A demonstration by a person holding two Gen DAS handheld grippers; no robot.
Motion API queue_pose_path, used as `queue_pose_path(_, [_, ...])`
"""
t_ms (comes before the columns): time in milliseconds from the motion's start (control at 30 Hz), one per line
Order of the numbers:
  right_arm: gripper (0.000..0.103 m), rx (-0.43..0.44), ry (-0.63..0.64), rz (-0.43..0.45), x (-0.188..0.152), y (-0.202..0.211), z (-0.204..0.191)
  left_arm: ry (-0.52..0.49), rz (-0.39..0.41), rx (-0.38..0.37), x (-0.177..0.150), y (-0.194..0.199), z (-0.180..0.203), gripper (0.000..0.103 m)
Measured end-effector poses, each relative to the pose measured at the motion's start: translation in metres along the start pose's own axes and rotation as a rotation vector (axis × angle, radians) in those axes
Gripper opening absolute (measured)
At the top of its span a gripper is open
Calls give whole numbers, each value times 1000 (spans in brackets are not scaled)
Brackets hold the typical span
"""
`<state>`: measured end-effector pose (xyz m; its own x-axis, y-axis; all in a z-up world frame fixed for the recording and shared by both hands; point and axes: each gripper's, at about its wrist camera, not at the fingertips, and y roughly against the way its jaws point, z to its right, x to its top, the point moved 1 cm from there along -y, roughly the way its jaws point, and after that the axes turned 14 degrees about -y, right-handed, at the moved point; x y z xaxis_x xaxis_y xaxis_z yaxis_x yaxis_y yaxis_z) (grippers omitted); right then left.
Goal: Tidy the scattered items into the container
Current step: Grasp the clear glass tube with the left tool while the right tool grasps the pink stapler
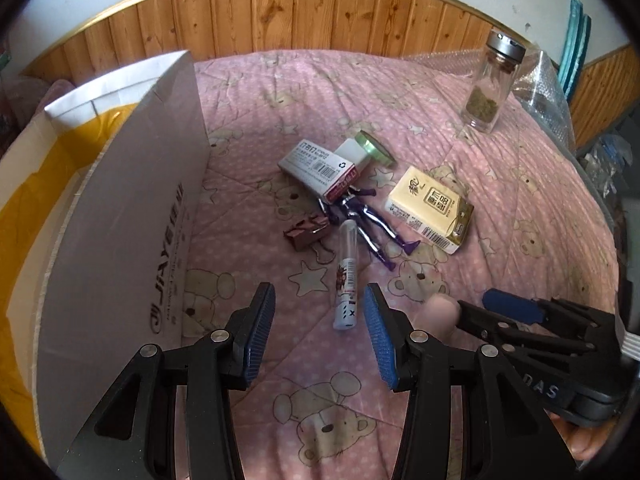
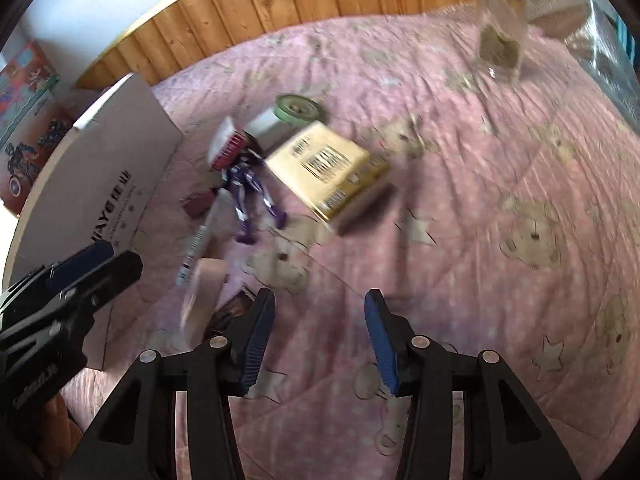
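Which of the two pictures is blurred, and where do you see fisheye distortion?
Right wrist view: motion blur smears the yellow pack and the glass jar. Left wrist view: sharp; the print on the white tube is crisp. Both views: the wooden wall panel bends into an arc, with dark corners.

Left gripper (image 1: 319, 312) jaws apart, nothing between the pads; clear tube (image 1: 346, 276) lies just beyond the tips on the pink bear-print quilt (image 1: 500, 216). Past it: purple action figure (image 1: 368, 222), red-ended white box (image 1: 318, 170), yellow tissue pack (image 1: 430, 210), brown clip (image 1: 306, 232). White cardboard box (image 1: 124, 240) at left. Glass jar (image 1: 490, 84) upright, far right. Right gripper (image 1: 480, 308) at lower right.
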<state>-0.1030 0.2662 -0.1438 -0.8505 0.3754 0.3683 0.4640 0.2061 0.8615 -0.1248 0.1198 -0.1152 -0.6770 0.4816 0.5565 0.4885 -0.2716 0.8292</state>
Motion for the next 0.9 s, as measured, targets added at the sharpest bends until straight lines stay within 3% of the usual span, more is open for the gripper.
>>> queue_pose_path(167, [48, 81, -42, -16, -2, 7, 0, 30, -69, -80, 5, -38, 5, 48])
queue_pose_path(300, [48, 81, -64, -7, -1, 11, 7, -12, -58, -37, 8, -48, 13, 48])
queue_pose_path(367, [48, 93, -87, -2, 0, 16, 12, -11, -55, -22, 10, -49, 12, 33])
queue_pose_path(400, [48, 103, -95, 0, -1, 18, 12, -21, -68, -4, 9, -50, 12, 19])
queue_pose_path(467, [51, 151, -119, -2, -2, 22, 13, 4, -72, -8, 6, -48, 5, 11])
queue_pose_path(533, [56, 197, -123, -16, -7, 24, 7, 46, -82, -7, 0, -42, -4, 11])
queue_pose_path(700, [58, 213, -51, -52, -17, 18, -18, 147, -114, -2, -16, -32, -16, 11])
queue_pose_path(767, [61, 219, -50, -61, -22, 13, -24, 207, -111, -37, -24, -27, -25, 11])
queue_pose_path(900, [61, 147, -45, -63, -22, -7, -28, 269, -122, -106, -42, -17, -29, 11])
